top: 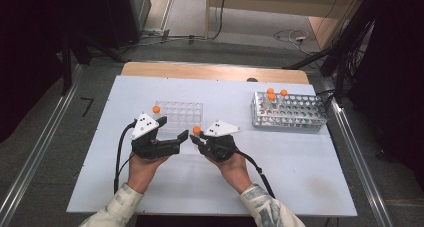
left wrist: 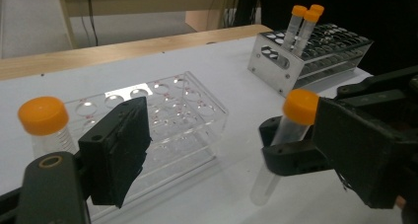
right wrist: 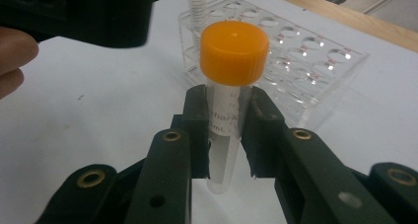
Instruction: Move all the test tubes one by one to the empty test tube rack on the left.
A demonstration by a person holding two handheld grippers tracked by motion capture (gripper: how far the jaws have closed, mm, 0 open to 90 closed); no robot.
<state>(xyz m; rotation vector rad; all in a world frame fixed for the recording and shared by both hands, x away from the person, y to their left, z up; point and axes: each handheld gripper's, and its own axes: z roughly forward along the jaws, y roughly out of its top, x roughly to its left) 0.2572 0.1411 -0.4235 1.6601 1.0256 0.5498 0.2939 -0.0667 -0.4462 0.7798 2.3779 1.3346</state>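
Holding right now: we've got one orange-capped tube pinched upright in the right gripper, jaws clamped on the clear body just under the cap.
Where that tube is: hanging above the white desk, just in front of the clear rack and between our two hands; in the high view its cap shows at the tip of the right gripper.
Tube details: clear plastic with some printed text we can't fully read, rounded bottom sticking out below the jaws, not touching the desk as far as we can tell.
Left gripper: jaws standing wide apart with nothing between them, pointed toward the right gripper, tips close but not touching it.
Left gripper view: one of its black pads sits in front of the clear rack, and the held tube is off to the side, well outside the gap.
Clear rack: acrylic block of round holes with one orange-capped tube standing at its left corner.
Metal rack: farther right on the desk, well apart from our hands, with three more orange-capped tubes standing together at its left end.
Hands: our left hand and right hand come in from the near edge, patterned sleeves on both.
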